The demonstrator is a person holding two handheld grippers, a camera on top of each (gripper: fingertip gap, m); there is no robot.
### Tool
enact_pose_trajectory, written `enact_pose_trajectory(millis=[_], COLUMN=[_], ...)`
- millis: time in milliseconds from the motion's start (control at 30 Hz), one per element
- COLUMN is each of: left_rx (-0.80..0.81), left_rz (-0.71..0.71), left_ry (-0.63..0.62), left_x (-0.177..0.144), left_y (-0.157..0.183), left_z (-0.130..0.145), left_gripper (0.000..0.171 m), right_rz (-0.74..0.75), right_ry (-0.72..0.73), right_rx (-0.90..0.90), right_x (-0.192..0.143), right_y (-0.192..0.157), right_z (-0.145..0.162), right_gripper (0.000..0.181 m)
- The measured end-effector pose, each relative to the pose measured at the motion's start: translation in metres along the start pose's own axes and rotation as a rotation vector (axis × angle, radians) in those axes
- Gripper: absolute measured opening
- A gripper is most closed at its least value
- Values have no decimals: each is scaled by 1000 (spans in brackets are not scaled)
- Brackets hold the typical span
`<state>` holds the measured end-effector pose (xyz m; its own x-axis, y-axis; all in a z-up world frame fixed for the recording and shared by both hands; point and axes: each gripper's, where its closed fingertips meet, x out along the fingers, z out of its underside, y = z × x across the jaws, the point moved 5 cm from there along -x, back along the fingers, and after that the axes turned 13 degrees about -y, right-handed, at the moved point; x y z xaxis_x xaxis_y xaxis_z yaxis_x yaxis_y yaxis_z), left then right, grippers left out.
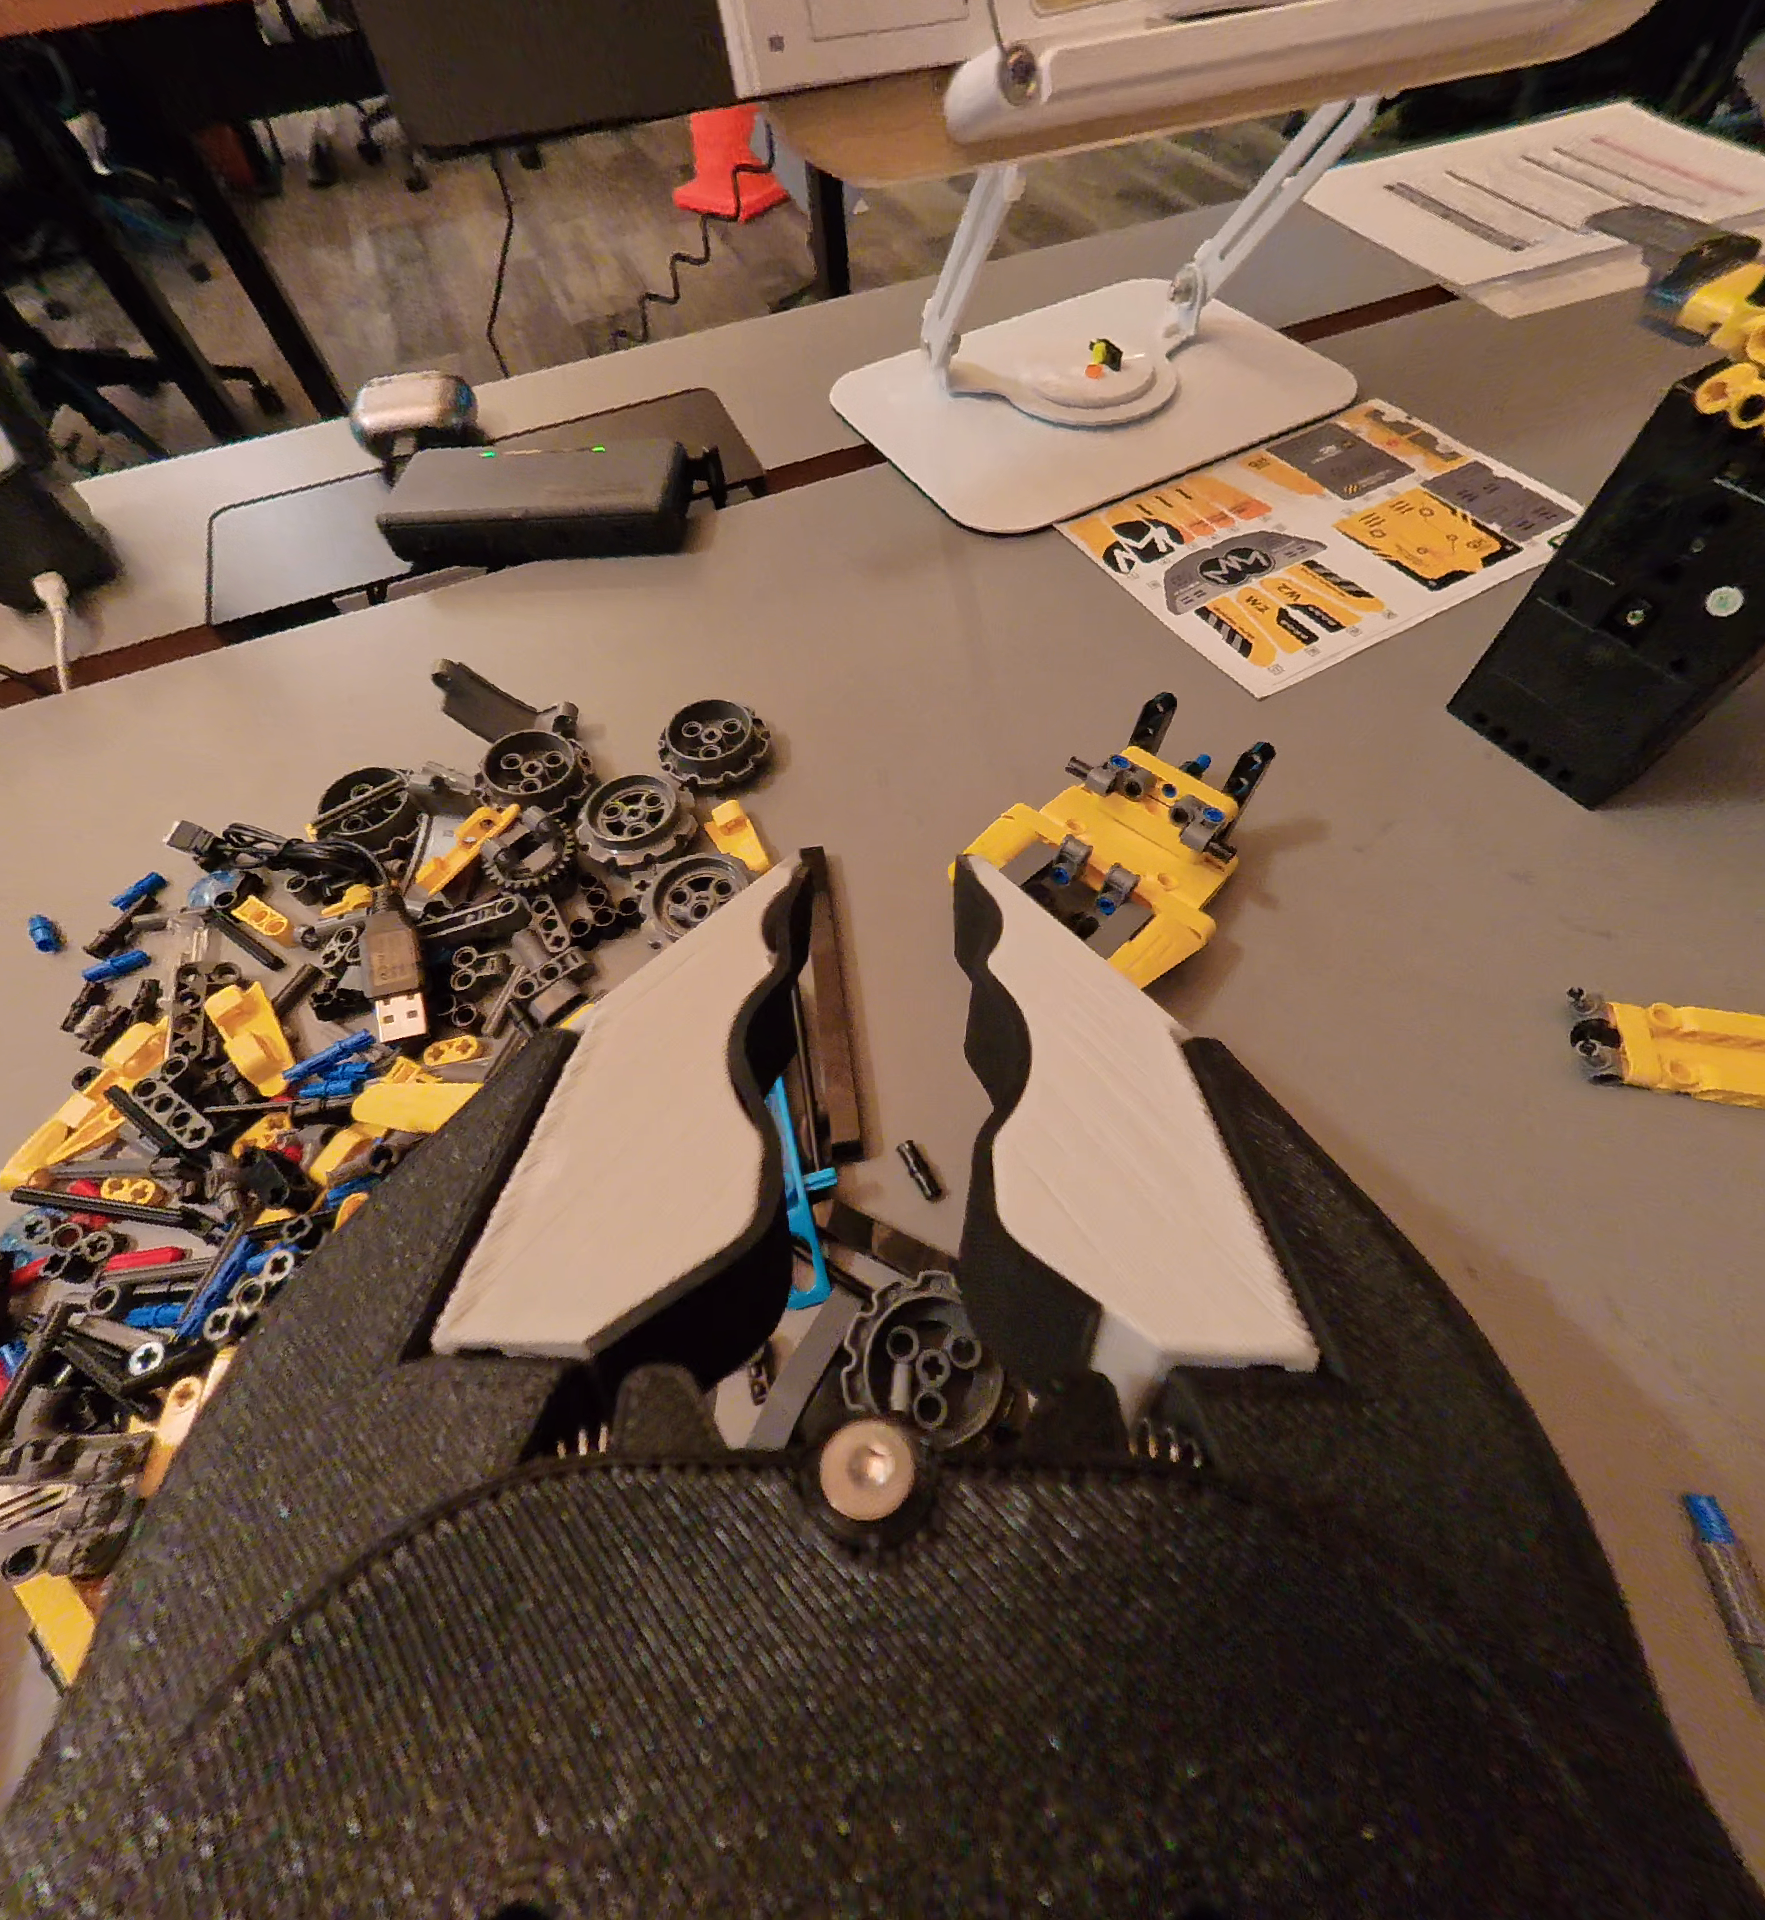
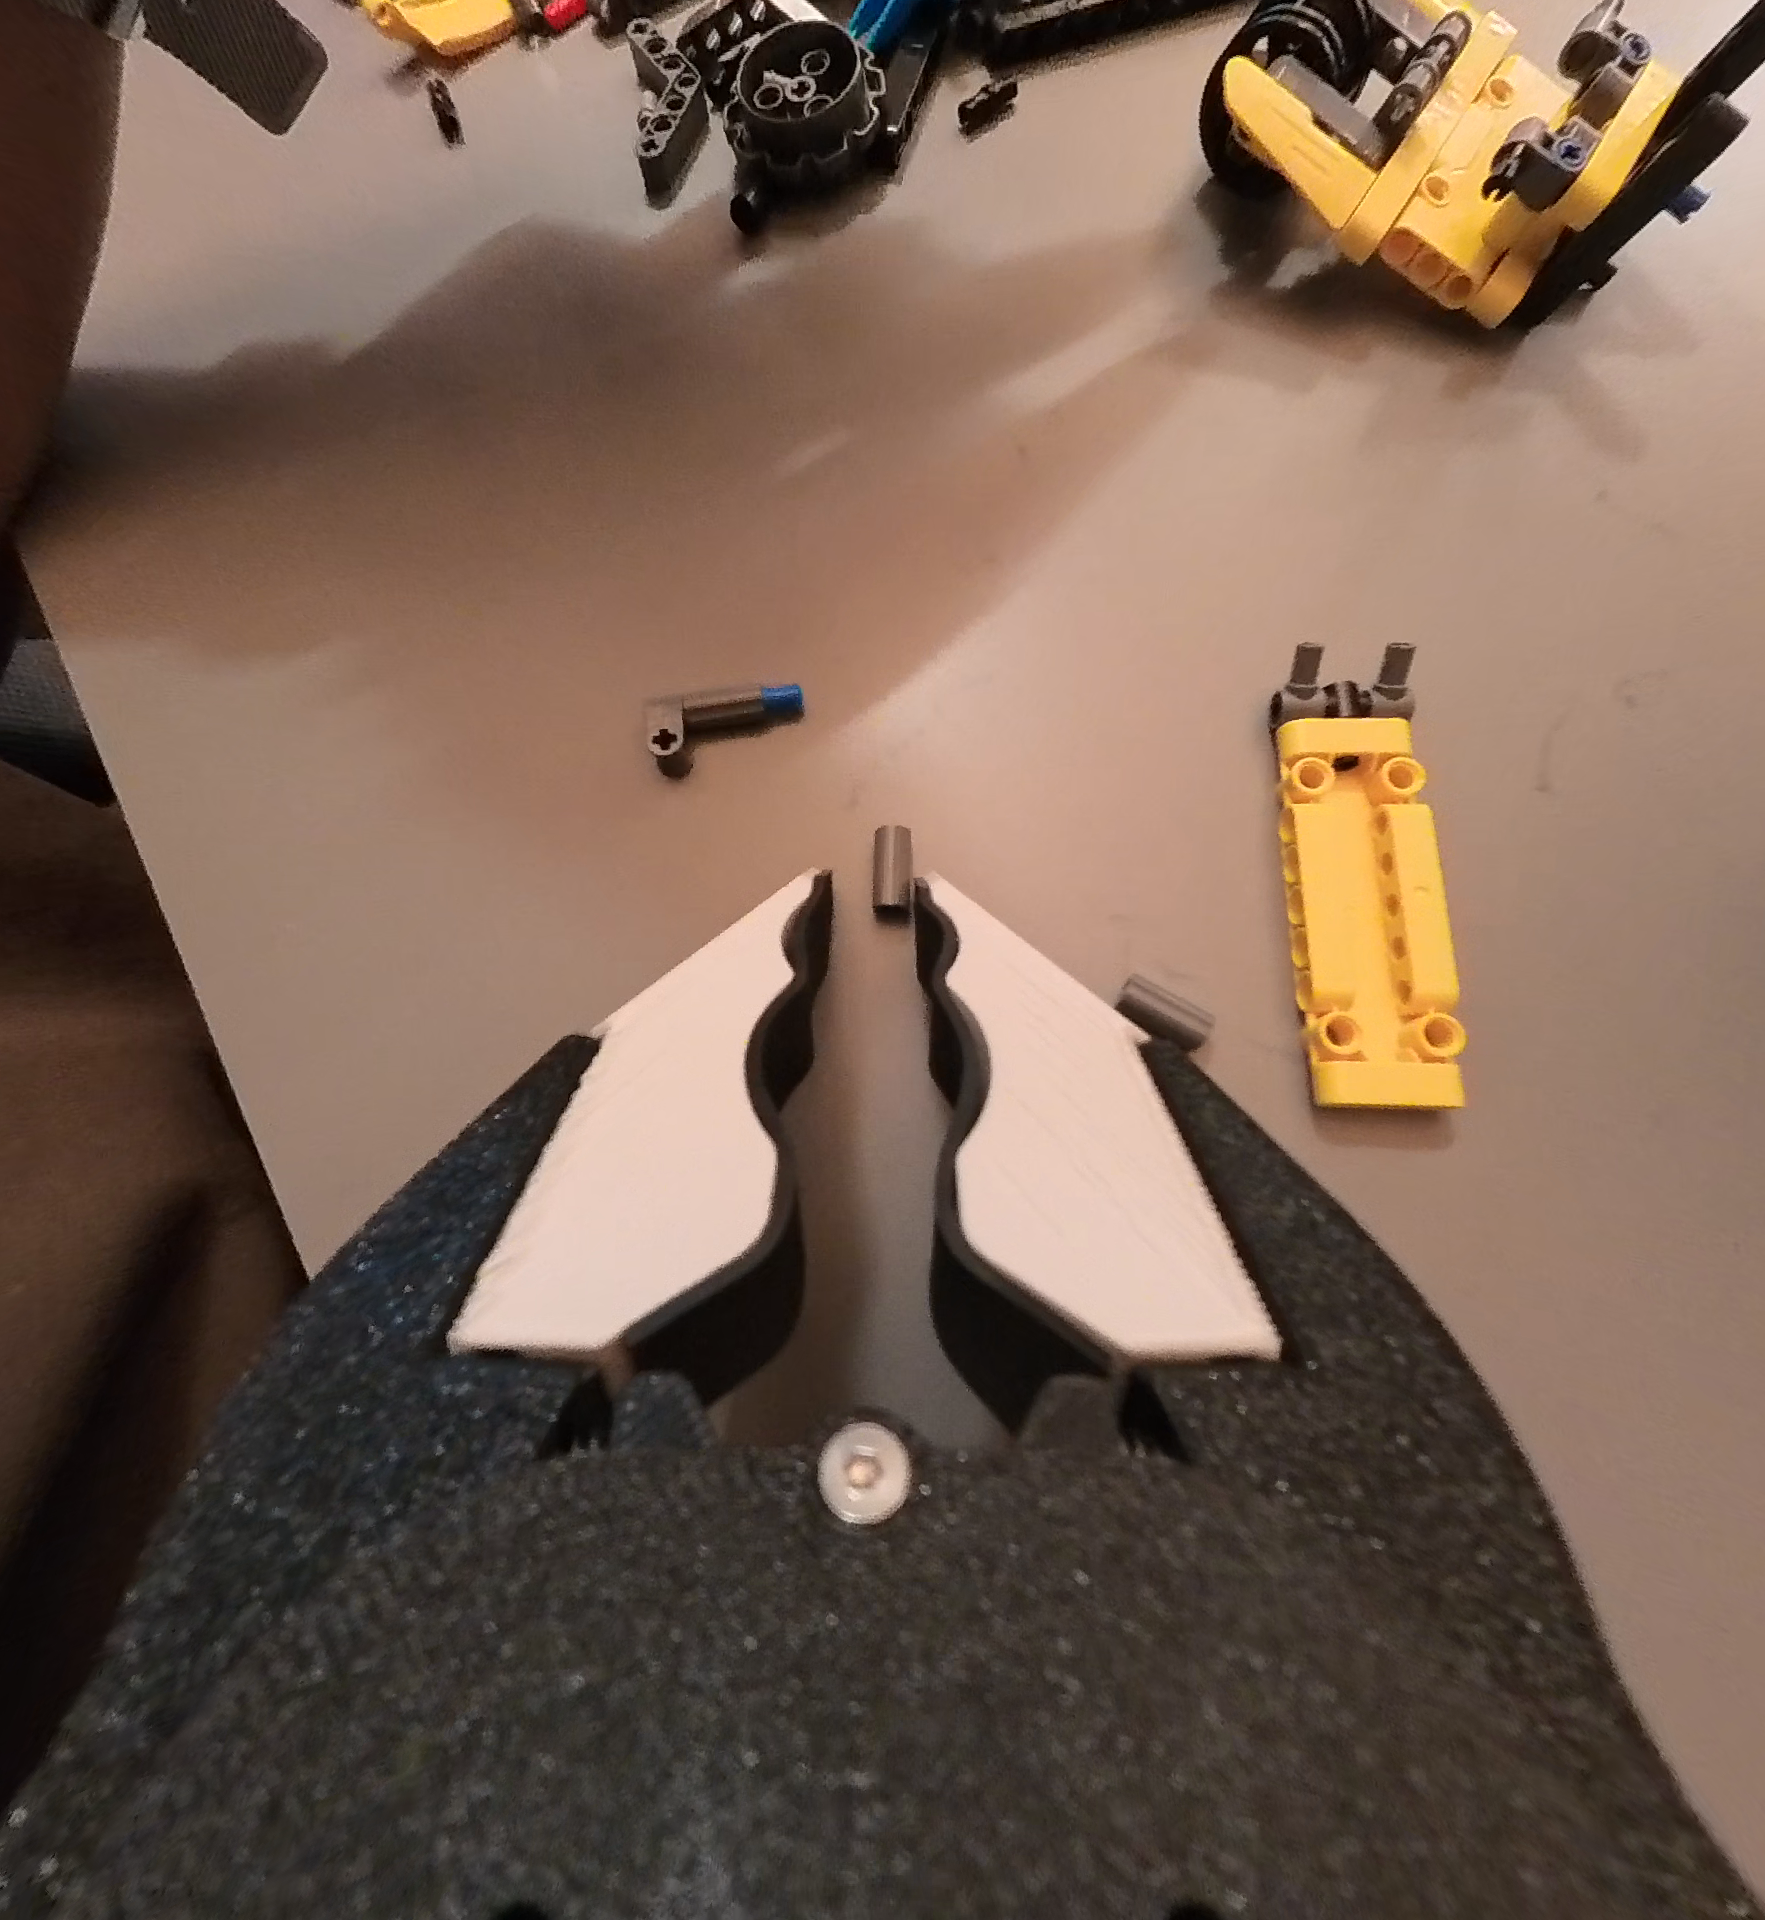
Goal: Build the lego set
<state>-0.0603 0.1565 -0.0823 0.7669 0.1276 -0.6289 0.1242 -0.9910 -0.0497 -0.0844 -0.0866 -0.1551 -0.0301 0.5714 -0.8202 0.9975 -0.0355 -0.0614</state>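
Note:
My left gripper is open and empty above the grey table. Its right fingertip overlaps a yellow part-built brick assembly; a long black beam lies by its left finger. A pile of loose black, yellow and blue brick parts lies to its left. My right gripper is open, low over the table. A small grey sleeve piece lies just ahead, by the right fingertip. A second grey sleeve lies beside the right finger.
A yellow panel with grey connectors lies right of my right gripper, a grey pin with a blue tip ahead left. A sticker sheet, white stand base, the other gripper's black body and black adapter sit farther back. The table edge runs down the left. My hands' fingertips stand some 25 cm from each other.

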Motion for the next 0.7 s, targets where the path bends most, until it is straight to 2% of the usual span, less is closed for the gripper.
enact_pose_trajectory(millis=[267,467,533,700], left_rx=[-63,-141,-180,-251], left_rz=[8,-22,-3,85], left_ry=[33,67,87,129], left_x=[-8,-20,-24,-28], left_y=[-19,-49,-57,-61], left_z=[1,6,8,6], left_gripper=[24,24,24,26], right_rz=[29,35,43,87], right_ry=[-2,-3,-3,-4], right_rx=[-20,-25,-28,-49], right_x=[0,0,0,1], right_y=[-1,-1,-1,1], right_z=[0,0,0,-2], right_gripper=[16,16,7,7])
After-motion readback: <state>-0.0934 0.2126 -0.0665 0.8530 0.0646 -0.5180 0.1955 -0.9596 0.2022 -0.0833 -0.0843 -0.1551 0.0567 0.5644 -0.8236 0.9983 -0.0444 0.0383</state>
